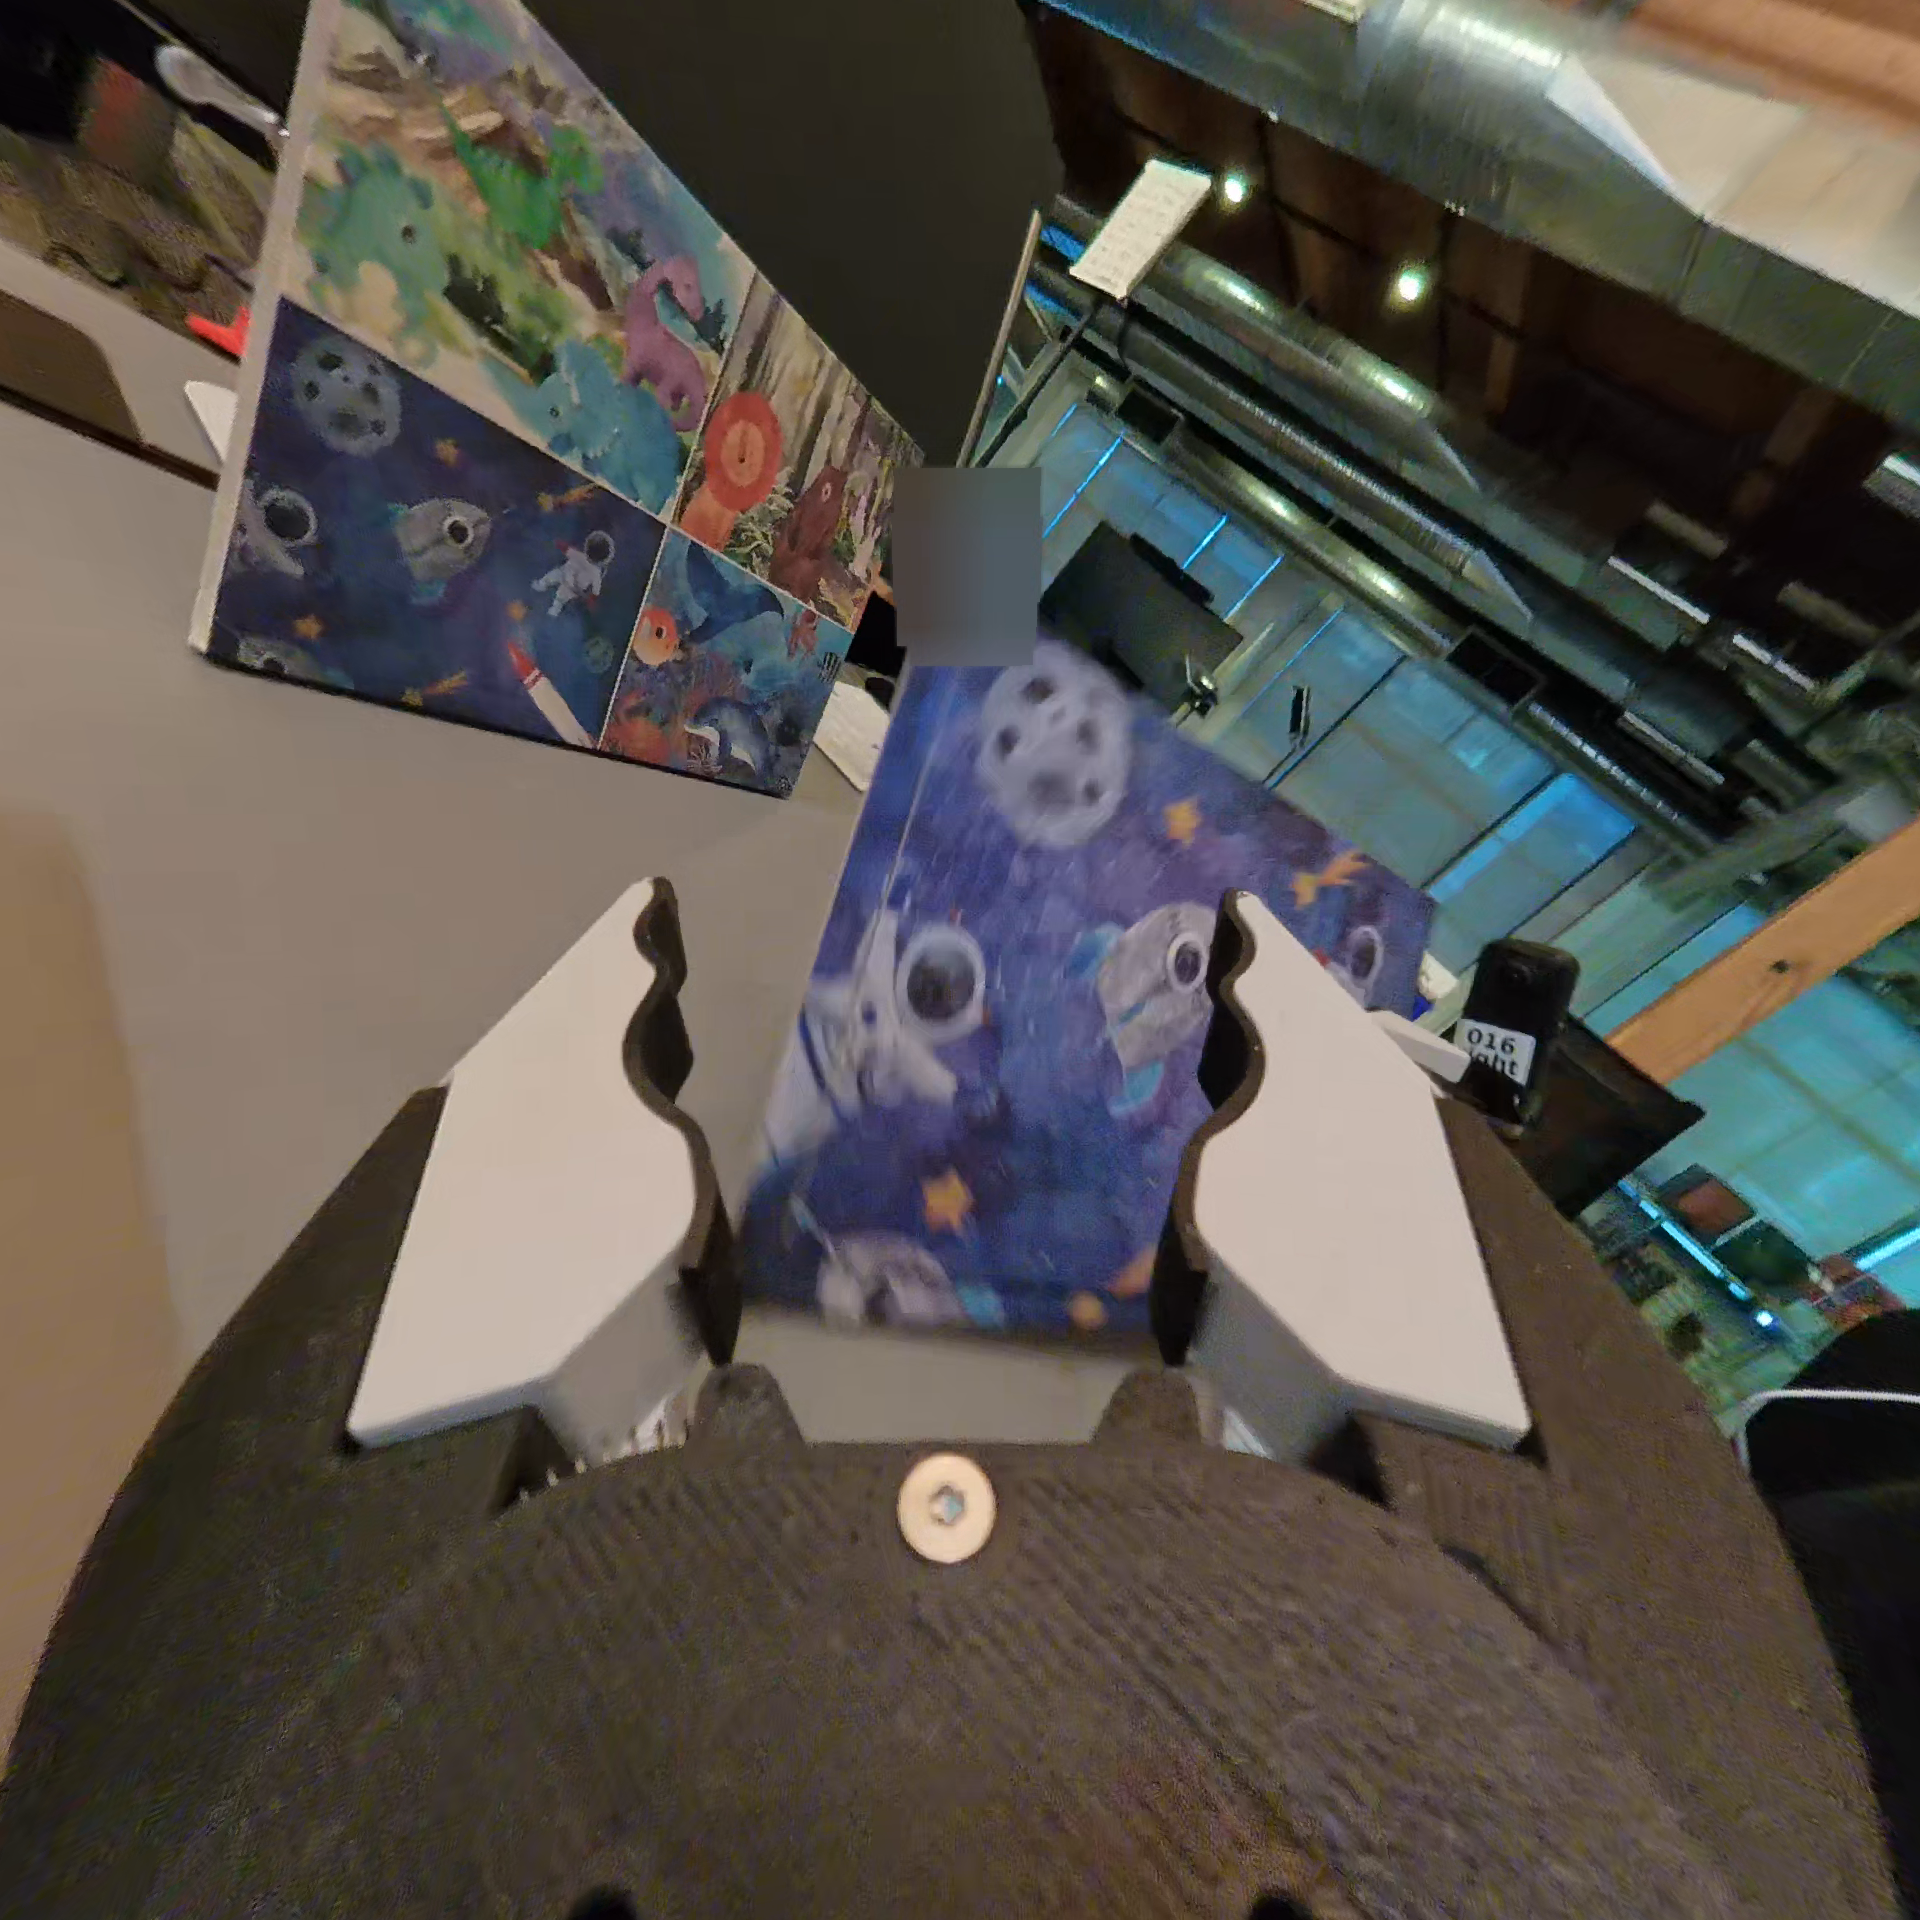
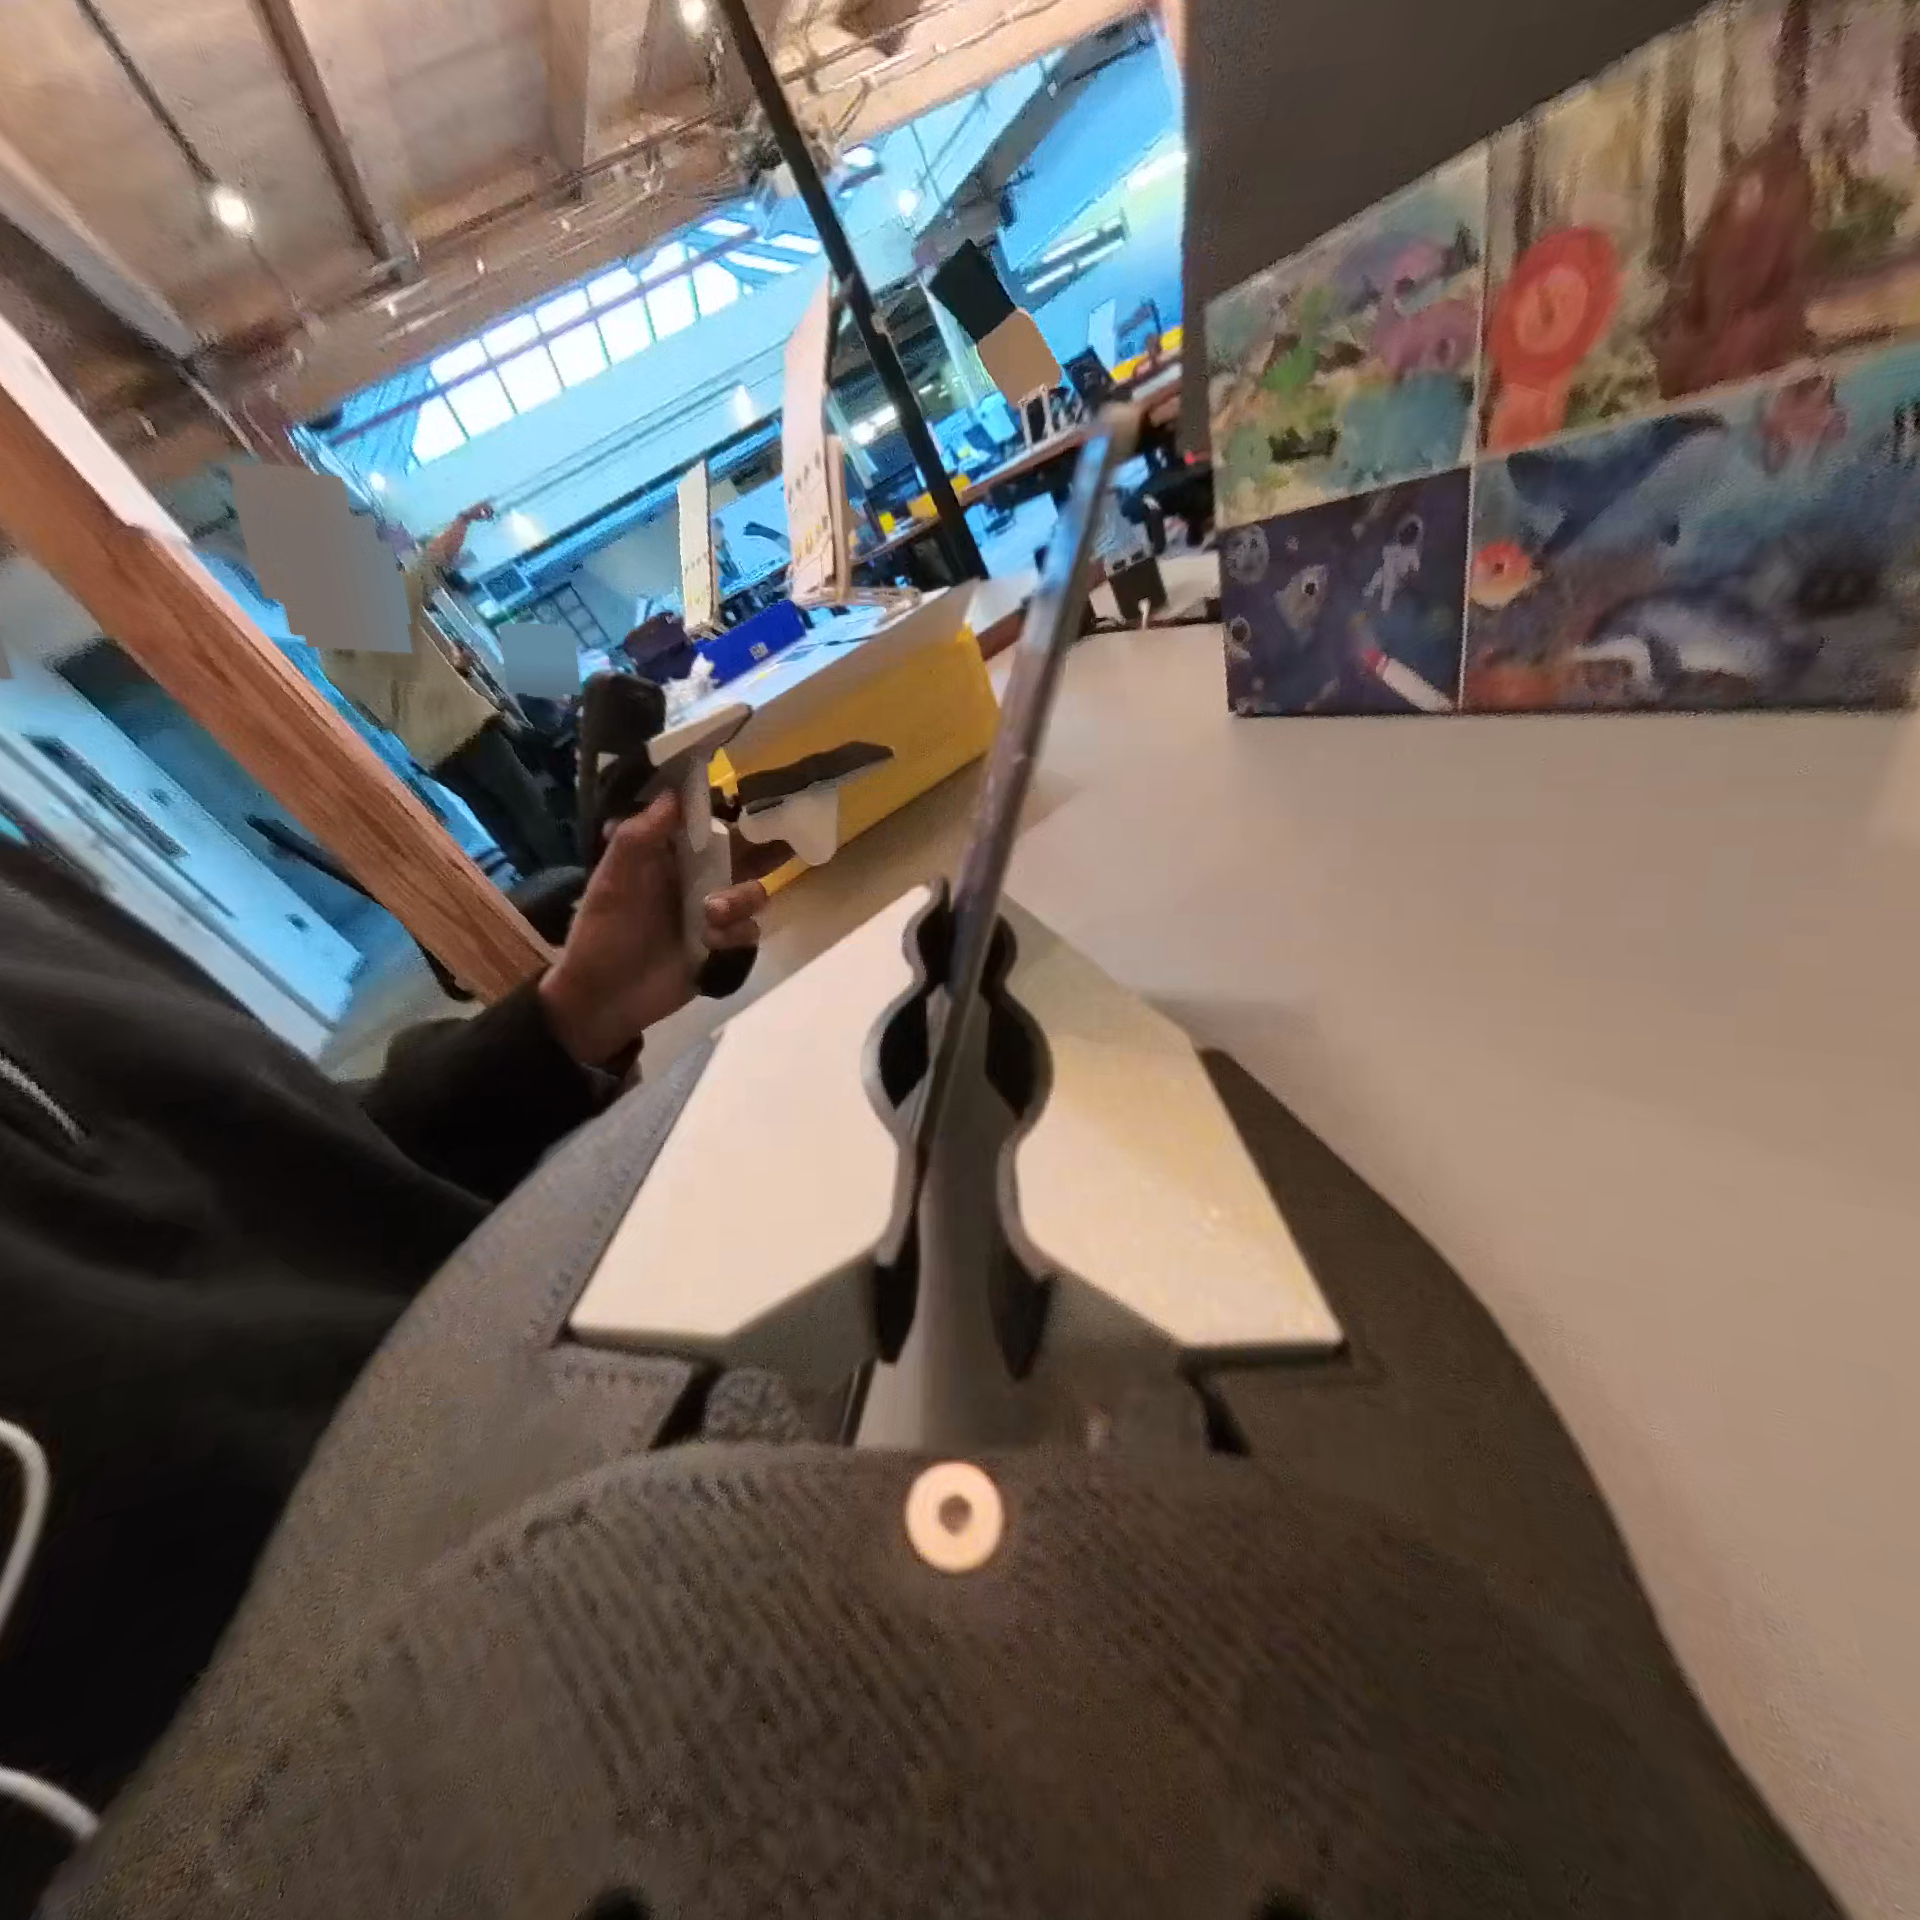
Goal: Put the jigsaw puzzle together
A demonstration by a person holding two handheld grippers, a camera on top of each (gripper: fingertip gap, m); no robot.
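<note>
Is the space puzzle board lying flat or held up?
Held up: the right gripper is shut on the board, lifting it edge-on above the table.

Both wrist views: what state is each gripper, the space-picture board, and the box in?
Left gripper: open, fingers apart, holding nothing.
Right gripper: shut on the space-picture board.
Space-picture board: lifted off the table, held edge-on between the right fingers, blurred in the left wrist view.
Puzzle box: standing on the grey table, apparently untouched.
</note>
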